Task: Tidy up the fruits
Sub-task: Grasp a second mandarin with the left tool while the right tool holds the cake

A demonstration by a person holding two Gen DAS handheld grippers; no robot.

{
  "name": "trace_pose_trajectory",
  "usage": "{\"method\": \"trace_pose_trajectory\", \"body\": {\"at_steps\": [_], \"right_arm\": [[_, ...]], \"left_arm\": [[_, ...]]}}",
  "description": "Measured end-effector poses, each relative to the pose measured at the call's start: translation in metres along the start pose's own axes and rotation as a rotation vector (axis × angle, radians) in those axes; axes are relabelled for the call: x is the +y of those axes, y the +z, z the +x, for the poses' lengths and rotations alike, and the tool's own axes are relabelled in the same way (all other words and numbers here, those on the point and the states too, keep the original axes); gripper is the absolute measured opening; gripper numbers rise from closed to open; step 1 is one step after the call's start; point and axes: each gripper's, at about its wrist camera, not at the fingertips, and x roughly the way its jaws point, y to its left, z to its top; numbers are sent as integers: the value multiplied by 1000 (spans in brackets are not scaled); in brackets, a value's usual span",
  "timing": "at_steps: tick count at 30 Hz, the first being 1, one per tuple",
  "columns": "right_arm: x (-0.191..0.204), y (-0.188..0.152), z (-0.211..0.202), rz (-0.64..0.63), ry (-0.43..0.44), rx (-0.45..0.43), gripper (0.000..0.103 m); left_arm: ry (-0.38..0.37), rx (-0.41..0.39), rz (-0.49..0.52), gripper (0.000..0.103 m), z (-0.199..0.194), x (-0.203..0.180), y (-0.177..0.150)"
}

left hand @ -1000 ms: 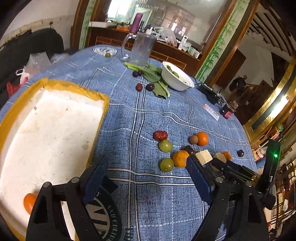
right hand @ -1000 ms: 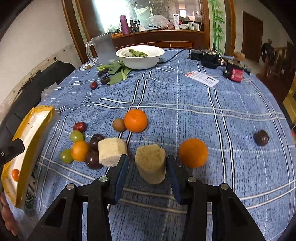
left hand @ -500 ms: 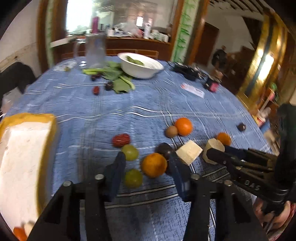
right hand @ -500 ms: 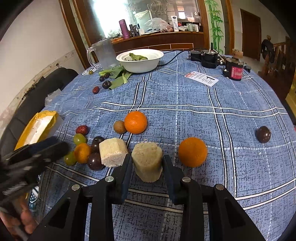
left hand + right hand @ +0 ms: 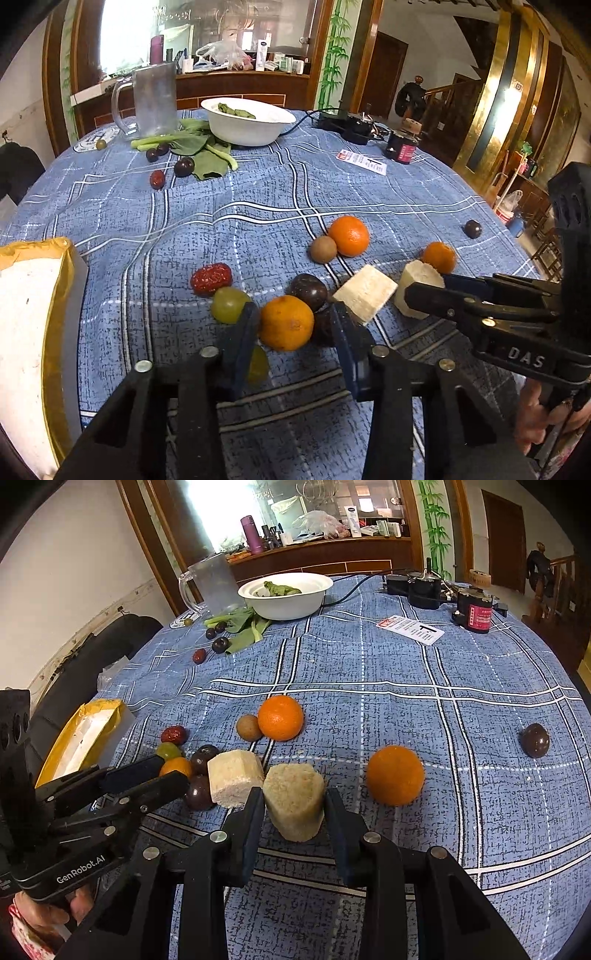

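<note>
two grippers worked side by side over the blue checked tablecloth [image 5: 406,686]. the left gripper [image 5: 291,325] sat low with a small orange [image 5: 286,323] between its narrowed jaws; the left pad met the fruit's side, while the right pad stood close against it, contact not certain. a green grape [image 5: 229,304] lay just outside the left finger, a second grape partly hidden under it, and a dark plum [image 5: 308,291] just beyond the orange. left of that gripper ran the yellow-rimmed foam tray [image 5: 55,295], its near wall close by, with bare cloth between. ahead, past a red date [image 5: 211,279], the cloth lay open up to the white bowl [image 5: 247,123] and the leafy greens [image 5: 203,155].

the right gripper [image 5: 293,812] held a pale sugarcane chunk [image 5: 293,801], both pads pressed to its sides. the chunk stood upright, cut face up, long axis running away from the jaws and slightly tilted. a second sugarcane piece [image 5: 232,781] touched it on the left; a larger orange [image 5: 395,775] lay near on the right, with clear cloth beyond out to a lone dark fruit [image 5: 534,740].

compared with a second earlier, the left gripper had swung off the tray to the fruit cluster, its jaws having just closed in around the orange. the right gripper had closed from a loose bracket to a firm clamp, its place unchanged.
</note>
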Motion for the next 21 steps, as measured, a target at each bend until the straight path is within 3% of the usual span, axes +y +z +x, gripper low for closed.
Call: {"method": "trace_pose_trajectory", "body": {"at_steps": [1, 7, 8, 13, 19, 21], "right_arm": [[0, 0, 0, 1, 1, -1, 36], [0, 1, 6, 1, -7, 2, 38], [0, 1, 6, 4, -4, 6, 38], [-1, -1, 5, 10, -3, 0, 37], [0, 0, -1, 8, 1, -18, 37], [0, -1, 1, 9, 4, -7, 37]], "left_arm": [[13, -7, -5, 49, 1, 1, 1], [16, -18, 20, 48, 3, -3, 1], [-2, -9, 17, 38, 2, -3, 1], [27, -20, 28, 22, -6, -3, -2], [11, -11, 22, 23, -8, -3, -3], [23, -3, 14, 38, -5, -1, -2]]}}
